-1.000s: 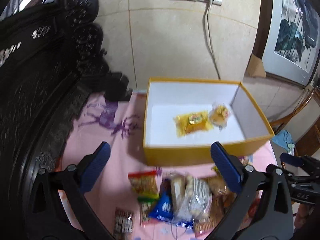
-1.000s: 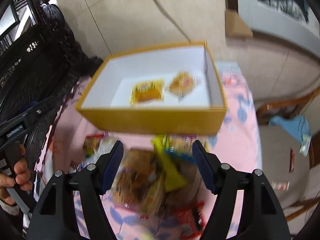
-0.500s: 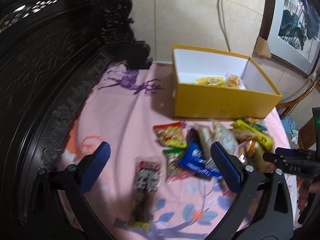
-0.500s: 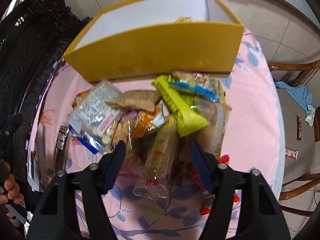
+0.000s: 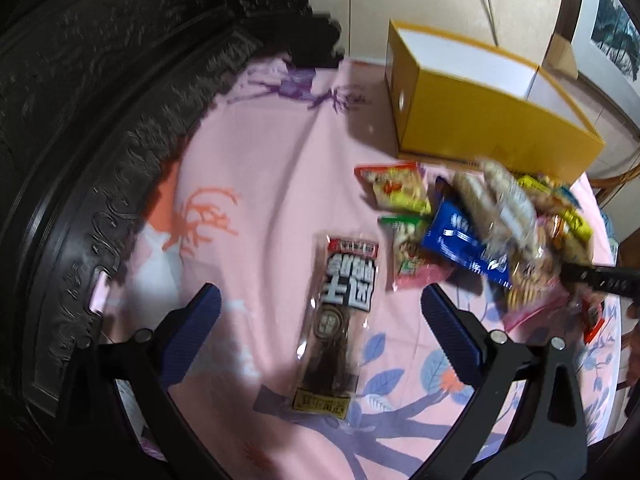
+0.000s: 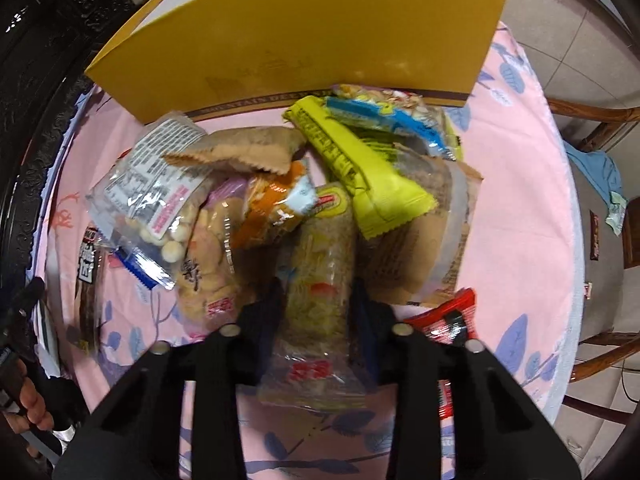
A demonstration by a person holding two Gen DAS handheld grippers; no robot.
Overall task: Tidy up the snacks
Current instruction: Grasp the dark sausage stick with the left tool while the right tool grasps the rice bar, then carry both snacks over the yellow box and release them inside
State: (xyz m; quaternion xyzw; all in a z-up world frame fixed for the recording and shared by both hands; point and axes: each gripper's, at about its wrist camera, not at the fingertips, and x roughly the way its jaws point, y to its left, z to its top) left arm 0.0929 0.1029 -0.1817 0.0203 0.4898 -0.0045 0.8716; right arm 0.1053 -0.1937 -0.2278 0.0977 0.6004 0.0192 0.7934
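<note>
Gripping one clear noodle-snack pack [image 6: 318, 280]

I count one yellow box [image 6: 304, 36], one long dark snack packet [image 5: 338, 324] lying apart, roughly a dozen mixed snack packets [image 6: 280, 208] heaped together, and two grippers: left gripper [image 5: 316, 322], right gripper [image 6: 318, 304].

Pink floral tablecloth [image 5: 260, 160]; dark carved wood furniture [image 5: 100, 80] alongside; framed picture [image 5: 612, 36] (partly cropped); blue cloth [image 6: 596, 172] on chair.
</note>
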